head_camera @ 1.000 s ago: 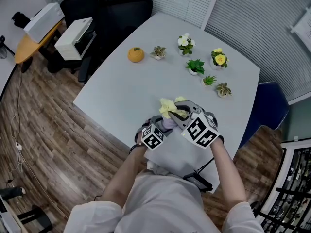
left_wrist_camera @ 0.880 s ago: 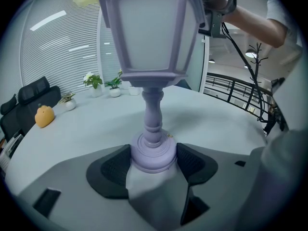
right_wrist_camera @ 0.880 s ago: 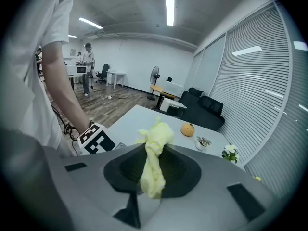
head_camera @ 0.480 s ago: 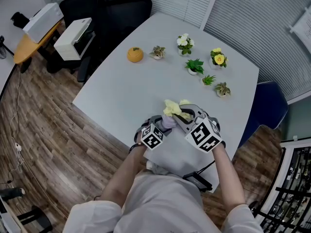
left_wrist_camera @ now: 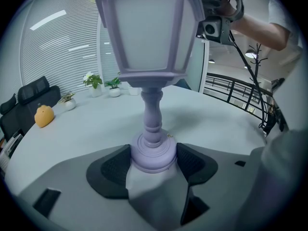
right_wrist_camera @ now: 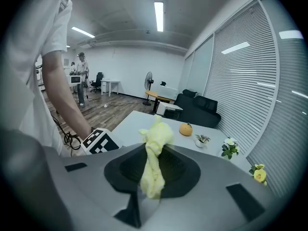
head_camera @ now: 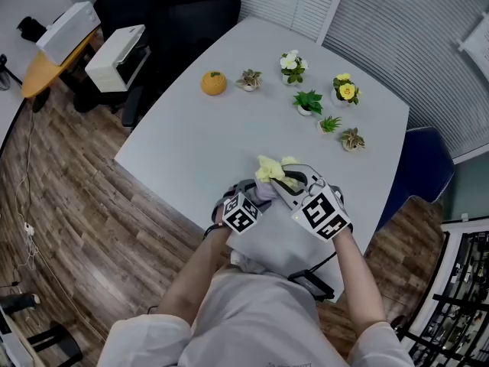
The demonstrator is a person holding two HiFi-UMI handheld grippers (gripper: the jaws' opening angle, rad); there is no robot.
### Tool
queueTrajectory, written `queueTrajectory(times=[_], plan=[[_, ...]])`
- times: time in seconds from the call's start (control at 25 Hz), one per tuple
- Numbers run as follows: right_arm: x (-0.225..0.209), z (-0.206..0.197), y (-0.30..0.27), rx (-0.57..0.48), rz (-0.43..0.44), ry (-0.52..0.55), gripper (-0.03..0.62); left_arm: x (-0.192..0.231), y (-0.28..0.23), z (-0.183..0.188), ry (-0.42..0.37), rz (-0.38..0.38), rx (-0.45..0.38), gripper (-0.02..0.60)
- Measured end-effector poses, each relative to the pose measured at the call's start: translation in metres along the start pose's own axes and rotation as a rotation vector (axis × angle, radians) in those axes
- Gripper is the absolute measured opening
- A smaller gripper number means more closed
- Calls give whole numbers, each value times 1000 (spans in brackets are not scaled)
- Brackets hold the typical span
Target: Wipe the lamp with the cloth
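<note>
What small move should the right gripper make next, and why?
Probably sweep the cloth down one pane of the lamp. The left gripper is shut on the lamp's base and holds it upright, and the right gripper pinches the cloth beside the lamp's top.

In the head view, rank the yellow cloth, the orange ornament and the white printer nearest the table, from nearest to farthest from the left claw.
1. Yellow cloth: just beyond the left claw, over the near part of the table.
2. Orange ornament: on the table's far left side.
3. White printer: off the table, at the view's upper left.
</note>
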State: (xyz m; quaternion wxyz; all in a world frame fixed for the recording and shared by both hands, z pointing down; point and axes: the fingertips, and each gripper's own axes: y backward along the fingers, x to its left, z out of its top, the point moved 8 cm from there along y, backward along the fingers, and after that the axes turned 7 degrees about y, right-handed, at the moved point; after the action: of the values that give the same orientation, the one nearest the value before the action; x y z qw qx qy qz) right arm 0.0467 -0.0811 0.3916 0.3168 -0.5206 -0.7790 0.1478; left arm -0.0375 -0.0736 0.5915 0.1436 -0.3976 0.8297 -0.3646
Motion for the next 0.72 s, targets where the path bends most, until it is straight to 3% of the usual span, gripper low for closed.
queueTrajectory(times=[0.72], plan=[[5, -12, 5, -48, -23, -106, 57, -1, -1, -1, 1, 3, 1, 313]])
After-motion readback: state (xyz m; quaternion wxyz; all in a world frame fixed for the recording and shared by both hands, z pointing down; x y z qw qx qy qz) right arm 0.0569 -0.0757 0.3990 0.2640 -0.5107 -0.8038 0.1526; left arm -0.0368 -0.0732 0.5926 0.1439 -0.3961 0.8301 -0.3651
